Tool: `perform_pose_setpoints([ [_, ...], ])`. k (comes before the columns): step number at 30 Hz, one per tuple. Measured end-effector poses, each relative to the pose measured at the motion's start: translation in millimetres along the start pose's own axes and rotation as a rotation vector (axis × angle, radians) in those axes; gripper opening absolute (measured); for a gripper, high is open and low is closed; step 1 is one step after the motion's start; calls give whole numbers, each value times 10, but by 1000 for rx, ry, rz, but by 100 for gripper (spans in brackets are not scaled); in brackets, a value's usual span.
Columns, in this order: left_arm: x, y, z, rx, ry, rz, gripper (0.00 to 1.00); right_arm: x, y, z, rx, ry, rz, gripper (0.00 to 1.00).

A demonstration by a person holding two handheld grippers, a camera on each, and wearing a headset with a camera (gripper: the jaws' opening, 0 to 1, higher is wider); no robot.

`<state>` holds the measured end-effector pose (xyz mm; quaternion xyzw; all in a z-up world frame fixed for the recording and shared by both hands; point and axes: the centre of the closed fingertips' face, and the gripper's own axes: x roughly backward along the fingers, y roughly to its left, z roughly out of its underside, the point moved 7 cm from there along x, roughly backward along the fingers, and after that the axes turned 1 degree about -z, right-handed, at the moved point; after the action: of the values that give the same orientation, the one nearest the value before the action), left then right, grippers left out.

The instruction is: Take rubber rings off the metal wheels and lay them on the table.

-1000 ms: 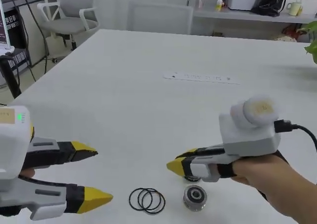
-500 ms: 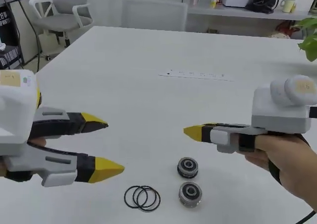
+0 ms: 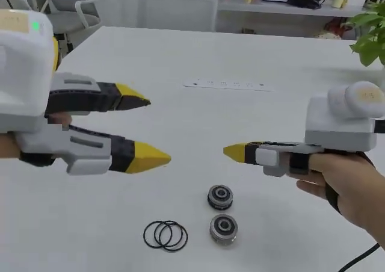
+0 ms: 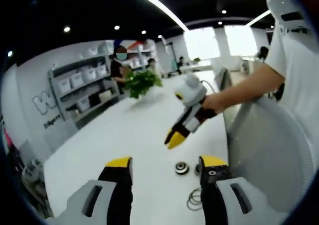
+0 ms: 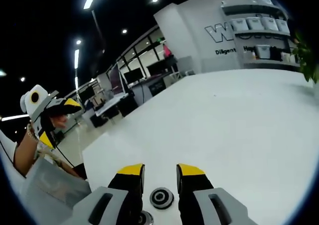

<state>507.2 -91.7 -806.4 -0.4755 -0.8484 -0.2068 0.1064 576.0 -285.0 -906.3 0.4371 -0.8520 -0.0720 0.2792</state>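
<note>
The left gripper (image 3: 153, 129) hangs above the table (image 3: 180, 121) with its jaws spread wide and empty. The right gripper (image 3: 234, 153) has its jaws narrowly parted, gripping nothing. Below the right tips lie the far wheel (image 3: 220, 197) and near wheel (image 3: 224, 228), flat, bores pointing up. The rubber rings (image 3: 165, 234) lie flat and overlapping below the left tips.

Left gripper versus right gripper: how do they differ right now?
The left yellow-tipped gripper has its jaws spread wide; the right yellow-tipped gripper has only a narrow gap between its jaws. The right gripper view frames a metal wheel between its jaws; the left gripper view shows the black rubber rings beside one jaw. Both are empty, above the white table.
</note>
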Motion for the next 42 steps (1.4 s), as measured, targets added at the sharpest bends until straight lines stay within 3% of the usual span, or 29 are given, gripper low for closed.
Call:
perform_pose_setpoints([
  [4, -150, 92, -52, -1, -12, -13, 52, 4, -42, 25, -2, 12, 14, 23],
  [10, -376, 128, -136, -15, -46, 18, 50, 13, -103, 73, -2, 32, 31, 22],
  [15, -598, 147, -187, -20, -48, 33, 48, 14, -157, 160, 13, 79, 48, 20],
  [21, -868, 146, -249, -28, -79, 64, 45, -25, -175, 285, 30, 161, 25, 19],
  [24, -991, 142, -175, -33, -73, 58, 43, -39, -165, 344, 62, 206, 19, 19],
  [26, -1049, 112, -62, -29, -65, 55, 43, -48, -184, 389, 81, 235, 21, 19],
  [30, -1122, 28, 148, 88, -89, 82, 41, -69, -171, 458, 113, 267, -5, 18],
  [32, -1154, 19, 247, 87, -65, 79, 38, -96, -164, 495, 112, 282, -23, 19],
  [33, -1163, 12, 300, 58, -38, 79, 36, -105, -161, 515, 114, 290, -27, 19],
  [36, -1210, 8, 412, 56, -14, 62, 34, -126, -155, 580, 136, 326, -36, 18],
  [42, -1303, -124, 635, 62, 41, 109, 30, -140, -152, 617, 173, 348, -35, 19],
])
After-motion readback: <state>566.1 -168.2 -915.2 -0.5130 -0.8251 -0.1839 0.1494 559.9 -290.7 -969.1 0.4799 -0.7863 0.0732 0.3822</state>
